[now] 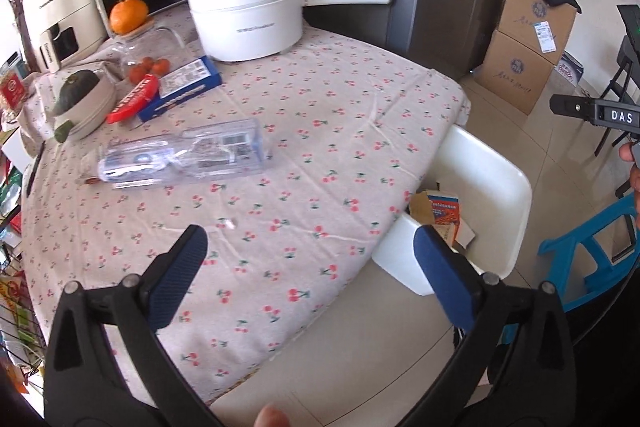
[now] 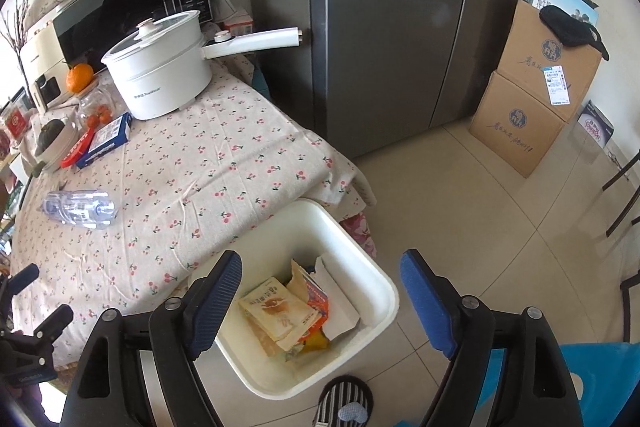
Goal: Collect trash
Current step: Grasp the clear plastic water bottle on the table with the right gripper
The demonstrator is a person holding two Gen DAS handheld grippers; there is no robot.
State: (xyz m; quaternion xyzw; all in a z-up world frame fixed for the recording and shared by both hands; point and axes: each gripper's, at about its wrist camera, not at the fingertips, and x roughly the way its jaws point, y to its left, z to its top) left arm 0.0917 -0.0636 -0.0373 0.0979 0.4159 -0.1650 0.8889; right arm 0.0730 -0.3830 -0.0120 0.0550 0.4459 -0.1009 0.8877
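Readable: "DAS" in white letters on a small black block (image 1: 618,115) at the right edge of the left wrist view. Other print on the white pot (image 2: 160,79), cardboard boxes (image 2: 548,67) and clear bottle (image 1: 184,155) too small or blurred to make out.

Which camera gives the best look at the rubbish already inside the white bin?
The right wrist view. It looks almost straight down into the white bin, so the paper packets piled inside show clearly. In the left wrist view the bin sits off beside the table, and only a corner of the packets shows.
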